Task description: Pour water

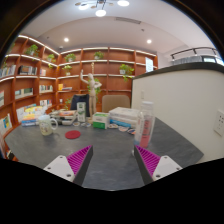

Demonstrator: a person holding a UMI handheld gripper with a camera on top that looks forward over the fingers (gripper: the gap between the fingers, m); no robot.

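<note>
**Gripper over grey table, nothing held**

Gripper (113, 163) fingers spread wide, magenta pads (80, 158) facing inward, nothing between them. Grey tabletop (105, 150) runs ahead. Clear plastic bottle (146, 127) stands upright just beyond the right finger. Further back: red disc (72, 134) lying flat, a pale jug-like vessel (45, 124), stacked boxes (122, 118). Room behind: wooden shelving (95, 68) with plants, ceiling lights (100, 12) on, white partition (192, 100) at right.
</note>
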